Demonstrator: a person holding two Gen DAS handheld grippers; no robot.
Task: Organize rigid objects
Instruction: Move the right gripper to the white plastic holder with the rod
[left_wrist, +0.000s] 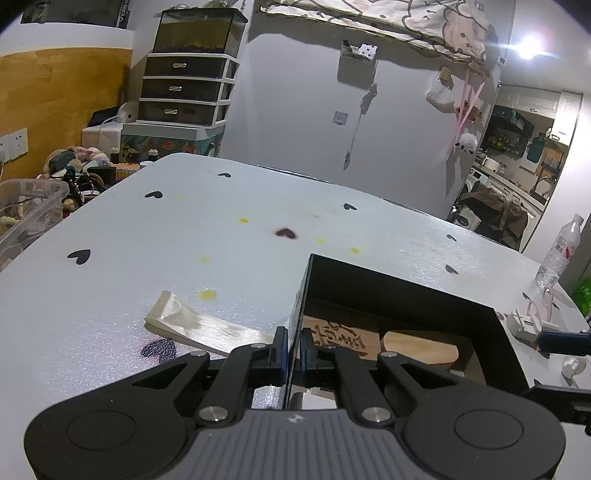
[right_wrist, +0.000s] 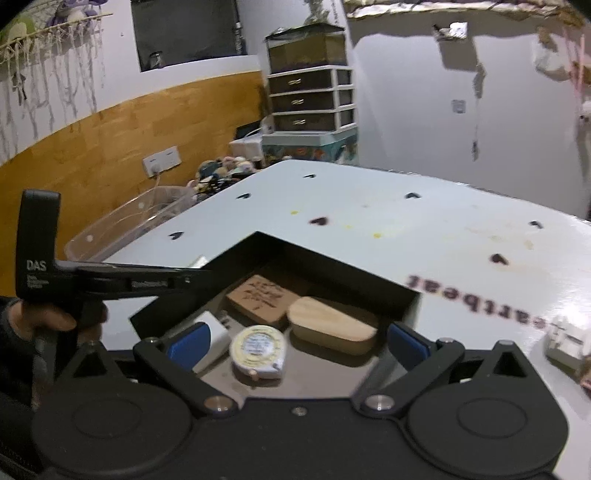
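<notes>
A black open box (left_wrist: 406, 291) stands on the white table (left_wrist: 221, 229). My left gripper (left_wrist: 294, 343) is shut on the box's thin left wall. Inside lie an engraved wooden block (left_wrist: 340, 338) and a plain rounded wooden piece (left_wrist: 421, 349). In the right wrist view my right gripper (right_wrist: 295, 343) hangs open over the box (right_wrist: 332, 258). Below its spread fingers a round yellow-white tape measure (right_wrist: 257, 350) rests on the box floor, untouched by the pads. Beside the tape measure are a white block (right_wrist: 212, 339), the engraved block (right_wrist: 262, 297) and the rounded piece (right_wrist: 332, 326). A hand (right_wrist: 48, 321) holds the left gripper (right_wrist: 192, 275).
A cream curved strip (left_wrist: 184, 319) lies on the table left of the box. A small white item (left_wrist: 524, 325) and a water bottle (left_wrist: 559, 251) are near the table's right edge. A clear plastic bin (left_wrist: 26, 210) sits beyond the left edge.
</notes>
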